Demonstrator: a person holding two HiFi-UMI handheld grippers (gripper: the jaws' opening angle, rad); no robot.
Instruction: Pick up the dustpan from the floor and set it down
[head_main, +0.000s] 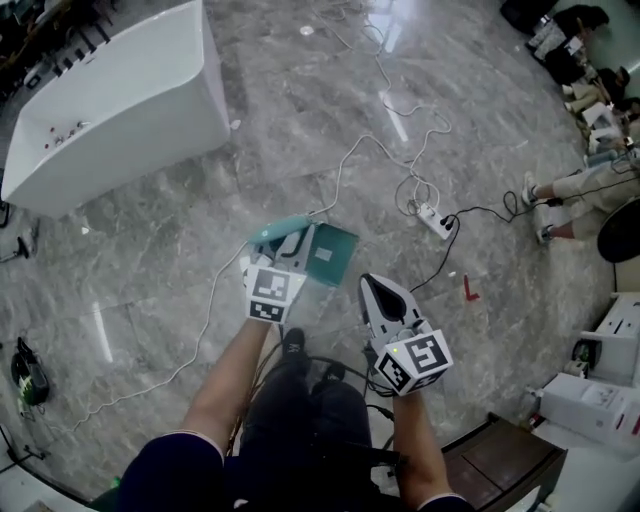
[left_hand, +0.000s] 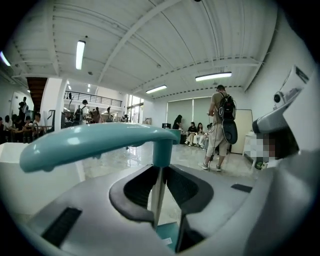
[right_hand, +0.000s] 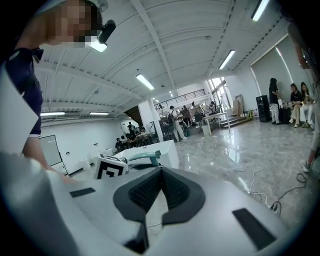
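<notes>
The teal dustpan (head_main: 332, 256) hangs above the grey floor in the head view, tilted, with its handle (head_main: 272, 231) pointing left. My left gripper (head_main: 295, 244) is shut on it. In the left gripper view the curved teal handle (left_hand: 95, 141) runs across the frame, and a thin upright part of the dustpan (left_hand: 159, 187) is pinched between the dark pads (left_hand: 137, 187). My right gripper (head_main: 373, 286) hovers just right of the dustpan, apart from it, shut with nothing in it. In the right gripper view its pads (right_hand: 145, 192) meet, and the dustpan handle (right_hand: 142, 159) shows beyond them.
A large white tub-like unit (head_main: 120, 100) stands at the back left. White cables and a power strip (head_main: 435, 220) lie on the floor ahead. People sit at the right (head_main: 585, 190), and white boxes (head_main: 600, 405) stand at the lower right. A person with a backpack (left_hand: 220, 125) stands farther off.
</notes>
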